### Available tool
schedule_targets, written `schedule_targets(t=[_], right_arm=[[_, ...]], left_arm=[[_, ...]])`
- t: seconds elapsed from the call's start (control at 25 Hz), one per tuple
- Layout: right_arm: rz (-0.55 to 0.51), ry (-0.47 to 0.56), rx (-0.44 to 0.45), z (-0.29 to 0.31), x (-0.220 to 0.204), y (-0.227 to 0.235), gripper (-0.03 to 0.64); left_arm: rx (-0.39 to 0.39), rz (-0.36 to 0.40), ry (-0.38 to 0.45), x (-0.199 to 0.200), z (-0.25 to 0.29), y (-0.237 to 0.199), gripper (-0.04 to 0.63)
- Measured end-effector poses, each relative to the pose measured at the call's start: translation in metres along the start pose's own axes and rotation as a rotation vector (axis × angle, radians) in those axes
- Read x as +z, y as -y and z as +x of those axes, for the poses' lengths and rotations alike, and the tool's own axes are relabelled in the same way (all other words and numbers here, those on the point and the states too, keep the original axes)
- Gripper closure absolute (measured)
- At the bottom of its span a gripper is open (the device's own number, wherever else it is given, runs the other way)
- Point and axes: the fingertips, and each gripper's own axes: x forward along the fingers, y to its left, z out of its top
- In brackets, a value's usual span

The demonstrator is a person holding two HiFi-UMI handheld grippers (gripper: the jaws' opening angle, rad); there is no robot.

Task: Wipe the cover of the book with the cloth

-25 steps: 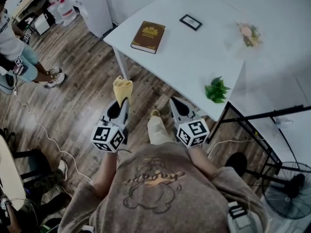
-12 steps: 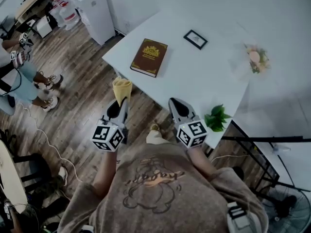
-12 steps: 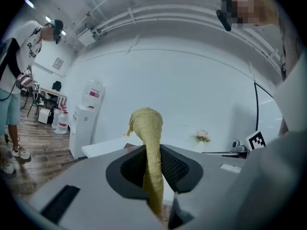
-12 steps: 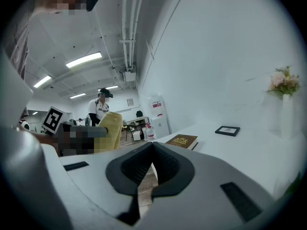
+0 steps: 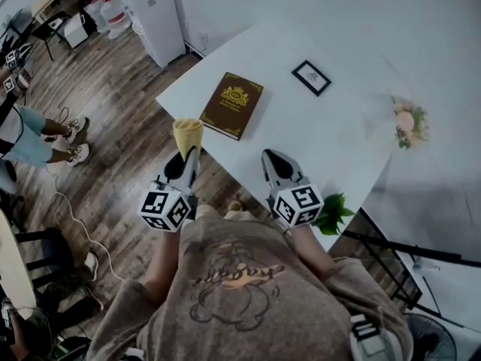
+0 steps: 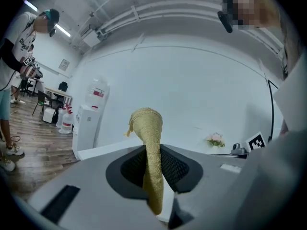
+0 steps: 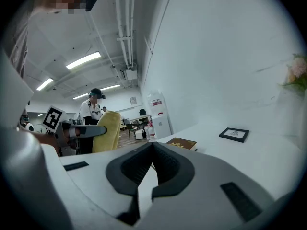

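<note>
Indoors: white table [image 5: 316, 138] with book [image 5: 235, 104], wood floor [image 5: 113, 119]; left gripper [image 5: 187, 153] pinches cloth [image 5: 188, 130], right gripper [image 5: 271, 159] pressed together.

White table [image 5: 301, 130] with brown book [image 5: 235, 104], small black frame [image 5: 311, 77], pink flowers [image 5: 406, 122], green sprig [image 5: 331, 213] at its edge.

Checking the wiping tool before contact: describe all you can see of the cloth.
The cloth is mustard-yellow, coarse-woven fabric bunched into a narrow roll. The left gripper is shut on its lower part; its rounded top sticks out past the jaw tips. It is held in air short of the book, touching only the gripper.
</note>
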Motion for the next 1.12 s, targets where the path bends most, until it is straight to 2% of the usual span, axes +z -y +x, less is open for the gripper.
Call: schedule_targets(t=[0.36,0.72,1.12], right_arm=[[0.037,-0.006,-0.02,0.029,0.007,0.03,0.624],[0.083,-0.014,-0.122,0.069,0.006,0.06,0.624],[0.118,-0.015,-0.226,0.102,0.01,0.084,0.624]], left_arm=[[-0.007,0.008,-0.029,0.009,0.046,-0.018,0.534],[-0.095,0.029,-0.084,0.02,0.116,-0.052,0.534],[-0.193,0.088,-0.154,0.026,0.189,-0.087,0.534]])
